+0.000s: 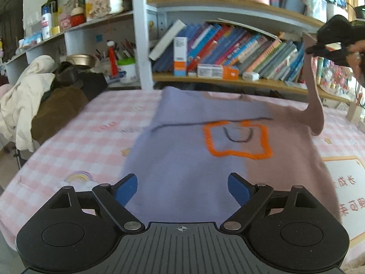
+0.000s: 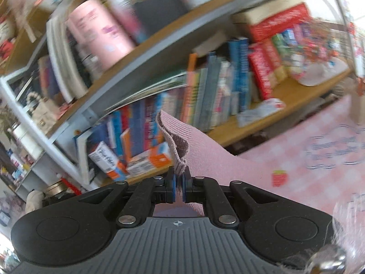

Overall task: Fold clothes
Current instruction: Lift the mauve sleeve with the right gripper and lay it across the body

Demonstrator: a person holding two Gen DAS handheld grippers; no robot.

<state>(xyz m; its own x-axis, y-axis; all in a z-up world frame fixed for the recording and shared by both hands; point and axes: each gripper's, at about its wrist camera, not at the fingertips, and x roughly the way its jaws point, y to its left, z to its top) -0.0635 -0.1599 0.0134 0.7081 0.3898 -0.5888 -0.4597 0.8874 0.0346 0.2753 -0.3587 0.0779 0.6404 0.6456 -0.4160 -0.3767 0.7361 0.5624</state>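
Two colours make up the sweater (image 1: 182,150) seen from the left wrist: a lavender half on the left and a dusty pink half on the right, with an orange outlined square and a dark smile stitched across the chest. It is spread flat on a pink checked tablecloth (image 1: 68,141), its neckline toward the bookshelf (image 1: 228,80) and its hem nearest the camera. The left sleeve is folded across the chest. The right sleeve (image 1: 313,96) is lifted off the sweater and pulled upward to the right gripper (image 1: 328,43), which shows dark at the upper right edge with part of a hand behind it. The left gripper (image 1: 182,189) hangs over the hem of the sweater with its blue-padded jaws wide apart and nothing between them. Open tablecloth lies left of the sweater; past its edge, a heap of cream and brown clothing (image 1: 41,105) is piled. A printed card (image 1: 346,189) lies right of the sweater and is cut off by the frame. The picture is slightly blurred.

From the right wrist, the right gripper (image 2: 179,182) is seen with its jaws pressed together on the ribbed cuff of the sleeve (image 2: 180,141), which sticks up above the pads. The sleeve runs back toward the camera over the tablecloth (image 2: 319,159). The bookshelf (image 2: 228,114) behind the sleeve is tilted and heavily smeared, so titles cannot be read. The sweater body is hidden below the gripper.
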